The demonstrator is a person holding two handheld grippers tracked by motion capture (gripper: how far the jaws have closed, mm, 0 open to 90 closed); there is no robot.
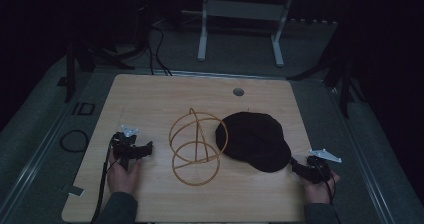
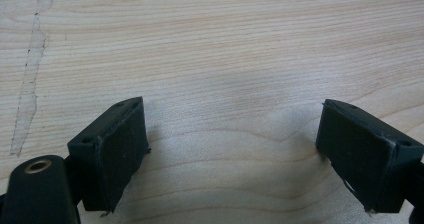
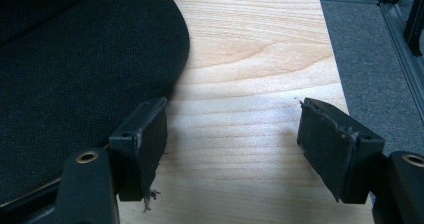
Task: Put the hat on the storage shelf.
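- On the table (image 1: 150,99), right of centre, the black cap (image 1: 254,140) lies flat, its brim toward your right hand; it touches or overlaps the right side of the gold wire hat stand (image 1: 196,146), can't tell which
- Your right gripper (image 1: 302,170) sits just beside the brim at the table's right edge; in the right gripper view its jaws stand wide apart, nothing between them, one jaw right at the brim (image 3: 75,69)
- Your left gripper (image 1: 142,149) rests left of the stand, near it but apart; jaws spread over bare wood (image 2: 225,59), empty
- Progress, my read: barely started. Cap not gripped, not lifted, not on the stand
- Left to do, likely: clamp the brim with the right, steady the wire frame with the left, seat the cap on top
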